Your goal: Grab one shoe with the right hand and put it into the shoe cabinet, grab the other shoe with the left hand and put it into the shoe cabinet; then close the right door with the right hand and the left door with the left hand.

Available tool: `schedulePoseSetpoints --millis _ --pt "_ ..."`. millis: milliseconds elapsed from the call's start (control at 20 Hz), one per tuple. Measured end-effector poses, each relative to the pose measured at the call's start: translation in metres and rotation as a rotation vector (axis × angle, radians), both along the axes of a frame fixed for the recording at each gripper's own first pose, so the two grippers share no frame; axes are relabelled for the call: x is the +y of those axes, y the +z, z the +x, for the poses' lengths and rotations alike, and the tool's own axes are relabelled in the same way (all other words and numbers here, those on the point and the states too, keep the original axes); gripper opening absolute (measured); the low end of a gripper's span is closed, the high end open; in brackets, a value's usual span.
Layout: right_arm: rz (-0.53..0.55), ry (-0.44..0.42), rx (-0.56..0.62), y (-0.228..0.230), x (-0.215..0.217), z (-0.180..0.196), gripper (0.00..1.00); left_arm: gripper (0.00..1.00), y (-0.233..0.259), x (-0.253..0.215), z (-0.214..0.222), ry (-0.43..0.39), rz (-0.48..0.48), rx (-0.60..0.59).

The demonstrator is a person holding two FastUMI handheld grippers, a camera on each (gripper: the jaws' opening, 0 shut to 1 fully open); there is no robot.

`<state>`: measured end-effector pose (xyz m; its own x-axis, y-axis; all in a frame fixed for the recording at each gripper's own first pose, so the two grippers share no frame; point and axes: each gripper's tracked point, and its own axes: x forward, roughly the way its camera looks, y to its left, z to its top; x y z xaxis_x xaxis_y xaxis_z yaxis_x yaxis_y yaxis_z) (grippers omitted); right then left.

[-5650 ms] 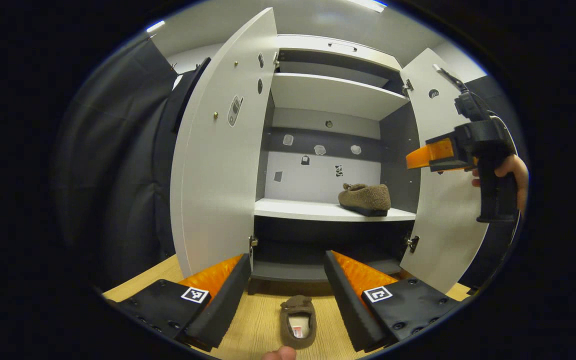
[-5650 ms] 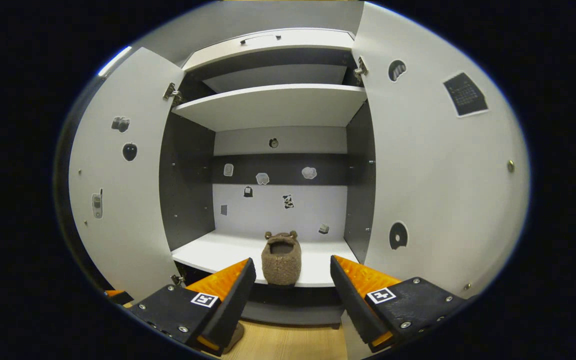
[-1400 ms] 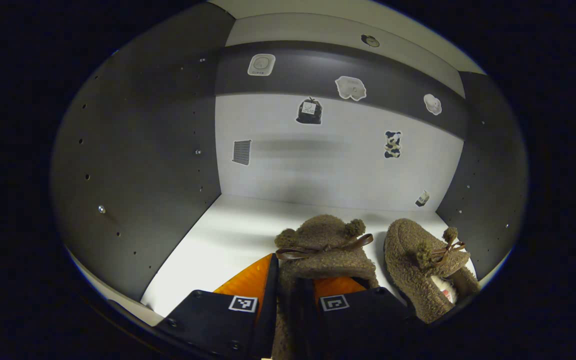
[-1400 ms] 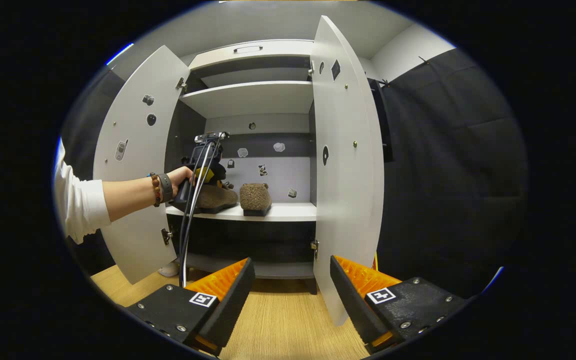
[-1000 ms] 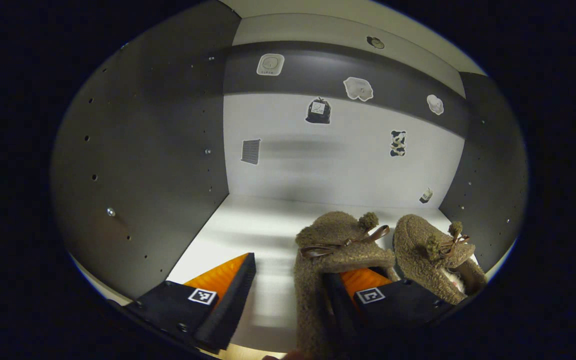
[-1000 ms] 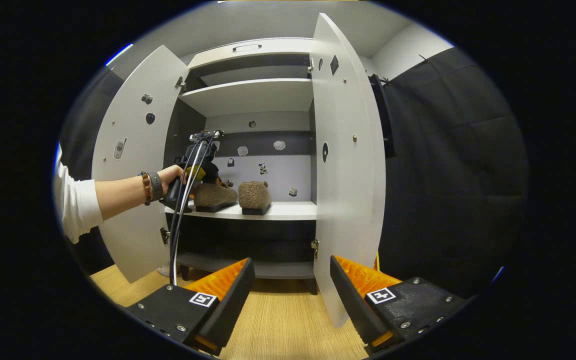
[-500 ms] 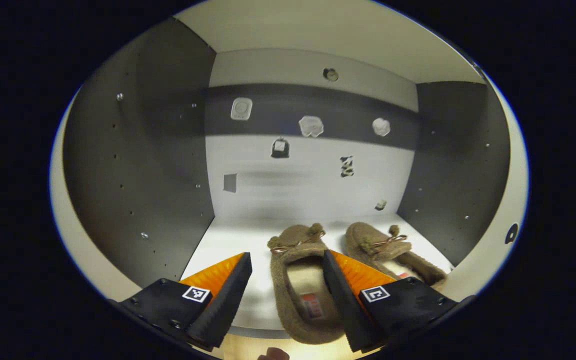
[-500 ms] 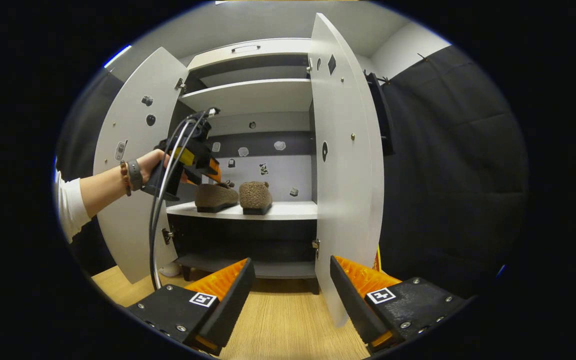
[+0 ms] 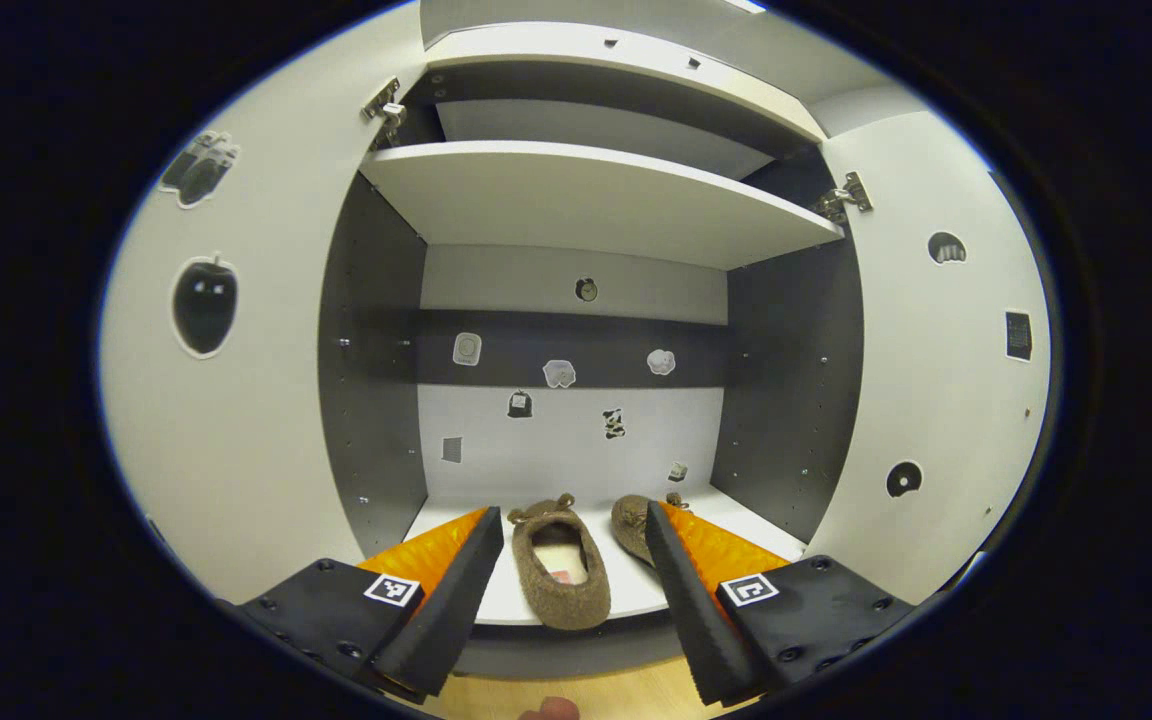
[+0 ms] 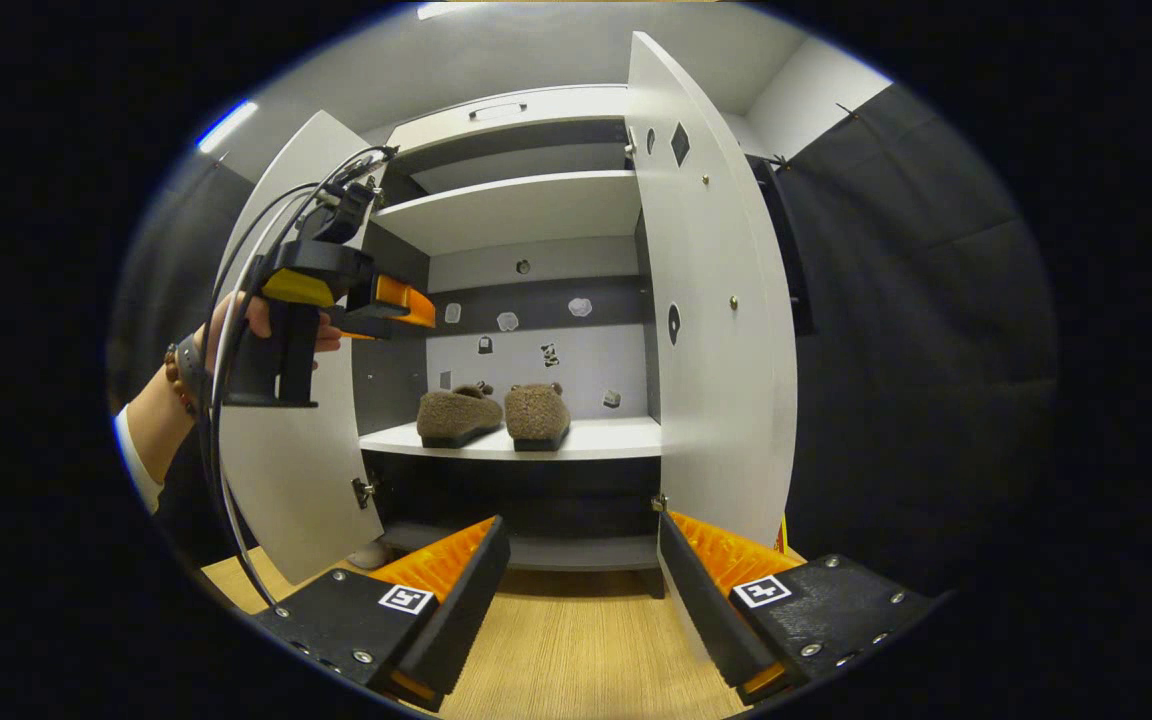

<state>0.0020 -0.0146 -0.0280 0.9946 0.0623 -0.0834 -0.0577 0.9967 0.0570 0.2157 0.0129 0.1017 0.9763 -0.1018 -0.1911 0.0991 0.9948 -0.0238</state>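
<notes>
The left claw (image 9: 566,585) is spread wide and empty, facing the cabinet shelf (image 9: 626,590), where two shoes (image 9: 558,565) sit together ahead. The right claw (image 10: 581,590) is also spread, empty, facing the right door (image 10: 716,330).

In left gripper view, right shoe (image 9: 633,525) mostly hidden behind a finger; wall stickers (image 9: 560,373) too small, maybe animals. Fingertip (image 9: 548,711) cut off at bottom.

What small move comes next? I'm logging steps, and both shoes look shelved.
Probably swing the right gripper onto the right door and push it shut: both shoes rest on the shelf, both doors stand open, and its jaws are empty.
</notes>
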Motion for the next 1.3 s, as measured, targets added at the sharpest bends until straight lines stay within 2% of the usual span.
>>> schedulePoseSetpoints --millis 100,350,400,450,600,650,700,850,900,1000,1100,1150,1200,1250,1300 --pt "0.002 0.009 -0.009 0.007 0.001 0.003 0.93 0.94 -0.012 -0.002 -0.029 0.002 -0.002 -0.020" --pt "0.039 0.028 -0.039 0.024 0.003 0.002 0.93 0.91 -0.072 0.008 -0.103 0.082 -0.067 -0.011" --pt "0.036 0.031 -0.034 0.023 0.003 0.002 0.93 0.98 -0.080 0.006 -0.114 0.075 -0.085 -0.027" --pt "0.034 0.036 -0.035 0.024 0.004 0.001 0.93 0.91 -0.090 0.006 -0.127 0.079 -0.091 -0.032" --pt "0.030 0.040 -0.033 0.021 0.005 -0.001 0.93 0.99 -0.117 0.010 -0.161 0.107 -0.098 -0.024" --pt "0.032 0.042 -0.026 0.019 0.006 -0.003 0.93 0.99 -0.125 0.010 -0.173 0.119 -0.099 -0.017" --pt "0.035 0.045 -0.022 0.017 0.008 -0.003 0.93 0.95 -0.132 0.012 -0.182 0.133 -0.096 -0.012" --pt "0.032 0.046 -0.017 0.014 0.011 -0.002 0.93 0.91 -0.137 0.018 -0.196 0.166 -0.072 -0.013" --pt "0.030 0.046 -0.016 0.016 0.011 -0.002 0.93 0.99 -0.136 0.019 -0.198 0.170 -0.074 -0.013" --pt "0.028 0.059 -0.034 0.030 0.010 -0.004 0.93 0.95 -0.131 0.020 -0.200 0.173 -0.079 -0.022" --pt "0.012 0.040 -0.079 0.057 -0.010 -0.005 0.93 0.95 -0.124 0.024 -0.202 0.182 -0.057 -0.049" --pt "0.001 0.021 -0.098 0.071 -0.023 -0.007 0.93 0.91 -0.121 0.024 -0.201 0.182 -0.049 -0.061" --pt "-0.003 -0.004 -0.108 0.083 -0.039 -0.009 0.93 0.95 -0.120 0.022 -0.202 0.178 -0.051 -0.064" --pt "0.003 -0.025 -0.102 0.091 -0.053 -0.013 0.93 0.95 -0.120 0.018 -0.202 0.170 -0.058 -0.065" --pt "0.021 -0.042 -0.101 0.099 -0.066 -0.018 0.93 0.91 -0.120 0.014 -0.202 0.161 -0.067 -0.064"
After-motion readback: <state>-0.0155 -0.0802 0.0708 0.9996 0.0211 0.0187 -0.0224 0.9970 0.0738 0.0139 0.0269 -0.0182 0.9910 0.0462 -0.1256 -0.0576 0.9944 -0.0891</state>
